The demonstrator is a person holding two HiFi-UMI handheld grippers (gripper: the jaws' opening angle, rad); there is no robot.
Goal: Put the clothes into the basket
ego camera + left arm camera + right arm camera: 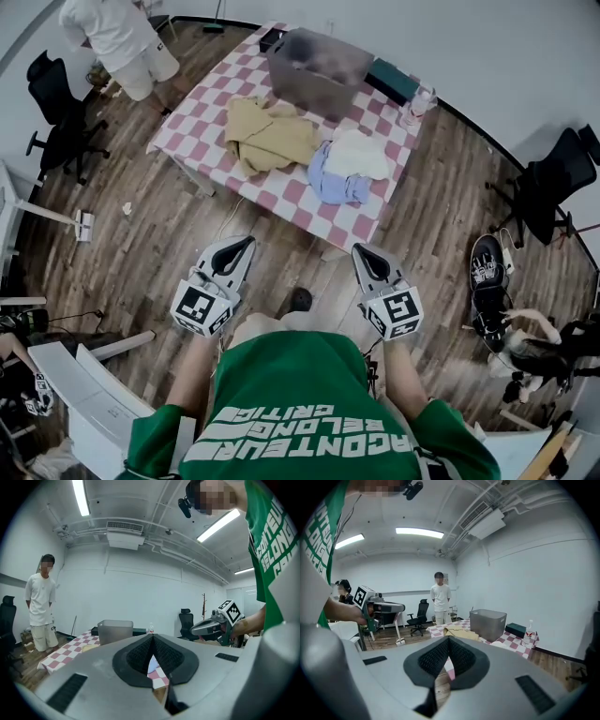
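A table with a pink-and-white checked cloth (202, 127) stands ahead of me. On it lie a tan garment (267, 134), a white garment (357, 153) and a light blue one (330, 184). A grey basket (317, 69) stands at the table's far side, also seen in the left gripper view (115, 631) and the right gripper view (488, 624). My left gripper (246, 244) and right gripper (361, 250) hang side by side over the wooden floor, short of the table, both shut with nothing between the jaws.
A person in white (120, 36) stands at the table's far left corner. Black office chairs (58, 111) (553, 178) flank the table. A water bottle (416, 105) and a dark green box (392, 80) sit by the basket. Shoes and clutter (490, 272) lie on the floor at right.
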